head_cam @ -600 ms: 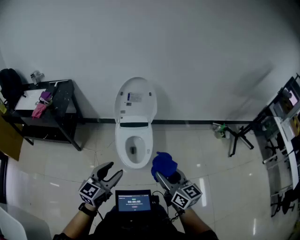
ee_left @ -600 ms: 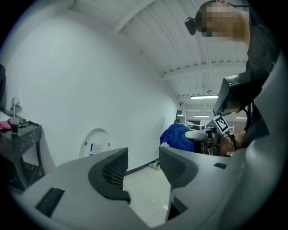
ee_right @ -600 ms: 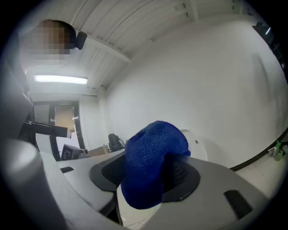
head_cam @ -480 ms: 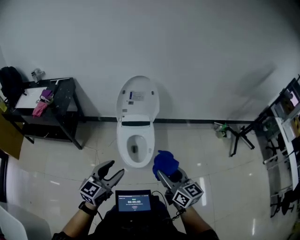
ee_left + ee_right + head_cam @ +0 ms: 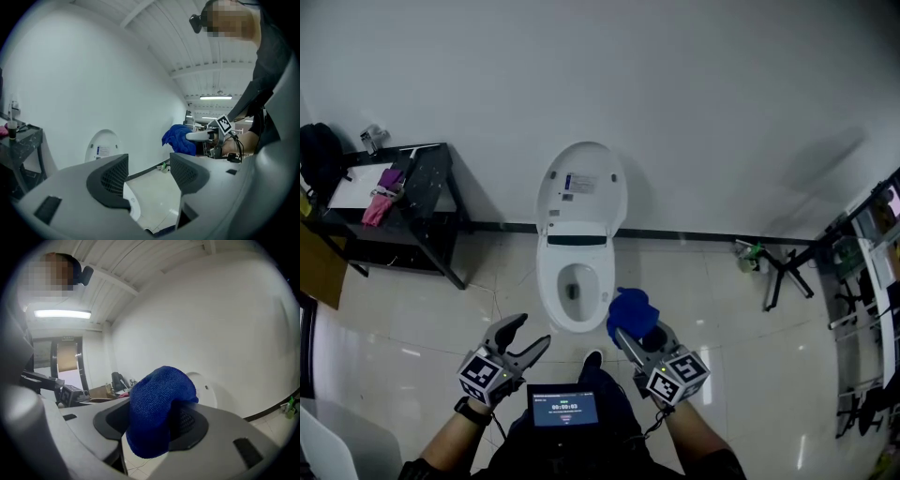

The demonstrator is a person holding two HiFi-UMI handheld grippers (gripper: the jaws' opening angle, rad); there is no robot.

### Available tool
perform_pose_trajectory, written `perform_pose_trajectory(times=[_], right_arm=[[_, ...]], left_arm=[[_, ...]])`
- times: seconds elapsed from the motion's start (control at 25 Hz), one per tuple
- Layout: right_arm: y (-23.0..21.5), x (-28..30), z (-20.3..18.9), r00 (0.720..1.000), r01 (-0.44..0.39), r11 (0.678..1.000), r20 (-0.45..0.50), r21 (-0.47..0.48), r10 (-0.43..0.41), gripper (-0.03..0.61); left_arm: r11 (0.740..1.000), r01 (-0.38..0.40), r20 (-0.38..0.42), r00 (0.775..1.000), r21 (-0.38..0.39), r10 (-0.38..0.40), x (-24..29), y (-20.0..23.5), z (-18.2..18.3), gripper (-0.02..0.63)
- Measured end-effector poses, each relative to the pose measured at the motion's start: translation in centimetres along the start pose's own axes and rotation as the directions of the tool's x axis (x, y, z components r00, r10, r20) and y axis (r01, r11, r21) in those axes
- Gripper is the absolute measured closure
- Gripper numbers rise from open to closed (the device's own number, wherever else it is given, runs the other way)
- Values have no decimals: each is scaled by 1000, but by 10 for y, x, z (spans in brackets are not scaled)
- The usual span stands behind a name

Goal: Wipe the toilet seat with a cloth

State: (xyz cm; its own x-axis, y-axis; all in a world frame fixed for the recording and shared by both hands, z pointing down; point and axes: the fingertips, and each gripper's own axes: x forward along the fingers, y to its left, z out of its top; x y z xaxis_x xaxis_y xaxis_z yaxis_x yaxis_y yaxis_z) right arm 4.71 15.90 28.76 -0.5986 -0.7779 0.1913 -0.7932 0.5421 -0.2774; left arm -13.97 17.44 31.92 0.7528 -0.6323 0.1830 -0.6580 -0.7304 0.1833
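Closer now: toilet (image 5: pixel 546 281) sits nearer both grippers than before, and a shoe (image 5: pixel 592 361) shows between them. Toilet lid (image 5: pixel 581 183) is up against the wall. Black table (image 5: pixel 431 187) stands left of the toilet. Left gripper (image 5: pixel 531 332) is partway open with nothing in it, low left of the bowl. Right gripper (image 5: pixel 628 330) is clamped on the blue cloth (image 5: pixel 630 309), just right of the bowl front.

Cloth (image 5: pixel 157 413) hides the right gripper (image 5: pixel 155 422) jaws' gap (pink item (image 5: pixel 379 210) on table (image 5: pixel 432 184): perhaps fabric).
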Motion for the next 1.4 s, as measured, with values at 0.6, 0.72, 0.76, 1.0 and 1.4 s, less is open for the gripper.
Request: perform_pose_trajectory(times=[0.6,0.72,0.76,1.0,1.4], right_arm=[[-155,181,-80,957,-121,987,-277,-105,88,344],[-193,223,-114,935,-153,983,-338,-101,111,344],[-207,237,-127,926,-160,981,-360,-105,113,344],[-283,316,-215,848,-253,943,-518,-216,109,344],[-386,409,-388,700,-415,792,-713,-448,-38,344]], left_arm=[[987,-56,-122,992,-149,38,149,108,-59,331],[978,-75,-161,986,-194,43,187,126,-78,331],[978,-77,-177,983,-195,42,199,133,-88,329],[970,-103,-249,967,-219,47,266,175,-144,311],[936,-216,-329,937,-277,119,312,228,-212,298]])
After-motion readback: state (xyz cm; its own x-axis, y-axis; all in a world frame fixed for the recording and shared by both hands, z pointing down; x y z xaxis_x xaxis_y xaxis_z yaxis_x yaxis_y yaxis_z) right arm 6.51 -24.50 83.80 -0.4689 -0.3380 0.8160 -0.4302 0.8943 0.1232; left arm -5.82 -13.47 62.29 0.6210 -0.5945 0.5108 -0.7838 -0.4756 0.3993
